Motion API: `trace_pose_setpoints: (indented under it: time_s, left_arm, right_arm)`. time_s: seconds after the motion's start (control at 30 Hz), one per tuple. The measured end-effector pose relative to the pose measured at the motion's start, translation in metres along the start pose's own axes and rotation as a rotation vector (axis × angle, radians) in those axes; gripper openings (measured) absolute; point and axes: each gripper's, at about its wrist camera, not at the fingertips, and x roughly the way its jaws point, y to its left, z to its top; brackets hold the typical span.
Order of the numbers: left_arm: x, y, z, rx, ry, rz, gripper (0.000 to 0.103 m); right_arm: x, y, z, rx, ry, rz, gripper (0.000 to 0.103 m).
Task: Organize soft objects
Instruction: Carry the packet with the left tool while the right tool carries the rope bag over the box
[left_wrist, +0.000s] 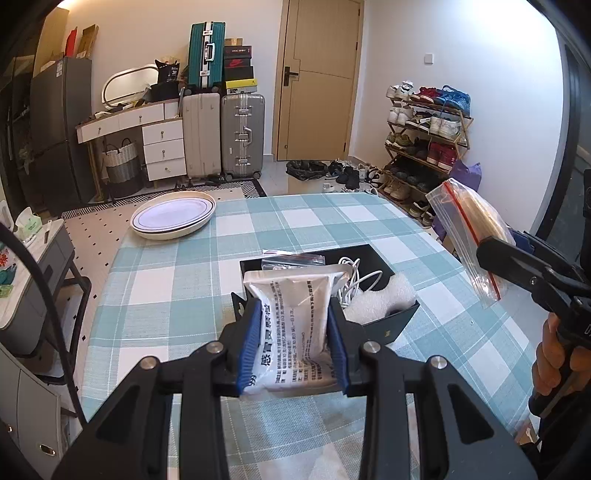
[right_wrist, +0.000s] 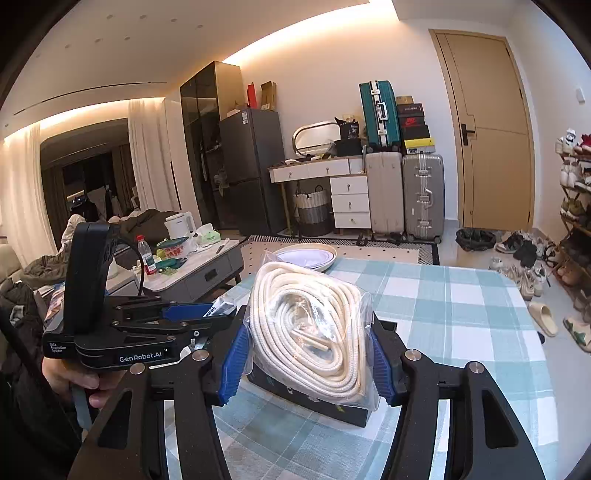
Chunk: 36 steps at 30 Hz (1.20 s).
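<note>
A worktop under a blue-and-white checked cloth carries a stack of oval plates at its far left corner and an open black box toward the near middle. Inside the box lie a white cable, a piece of white foam and a small clear bag against the far wall. Beyond the far edge, on the floor, stand suitcases, a white chest of drawers, a woven basket and a shoe rack by the door; a low side table with a bottle and a kettle stands off the left edge. Nothing lies on the cloth between the box and the plates. The left gripper is clamped tight on a white printed pouch, its blue pads pressing both sides, and the pouch hangs above the near left part of the box, clear of its contents. The right gripper stands about half open with its pads pressed on a clear zip bag of coiled cream rope, lifted above the box; from the left wrist view that bag shows over the right edge of the worktop, well apart from the pouch. A hand grips the right tool's handle, and another hand grips the left one.
</note>
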Motion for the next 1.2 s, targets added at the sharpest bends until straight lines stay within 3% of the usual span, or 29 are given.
trace_pose_setpoints:
  time_s: [0.23,0.53,1.0,1.2]
  left_arm:
    - [-0.014,-0.004,-0.002,0.011,-0.019,0.006,0.033]
    - [-0.027,0.001,0.003,0.008,-0.046,0.017,0.033]
    - [0.018,0.008,0.009,-0.009,0.023,0.01,0.033]
    - [0.041,0.009,0.012,-0.013,0.046,0.007,0.033]
  right_arm:
    - [-0.011,0.008,0.006,-0.011,-0.011,-0.001,0.058]
    - [-0.032,0.012,0.024,-0.02,-0.11,-0.009,0.058]
    - [0.037,-0.009,0.002,-0.004,0.097,-0.069,0.059]
    - [0.065,-0.018,-0.006,0.0,0.14,-0.09,0.059]
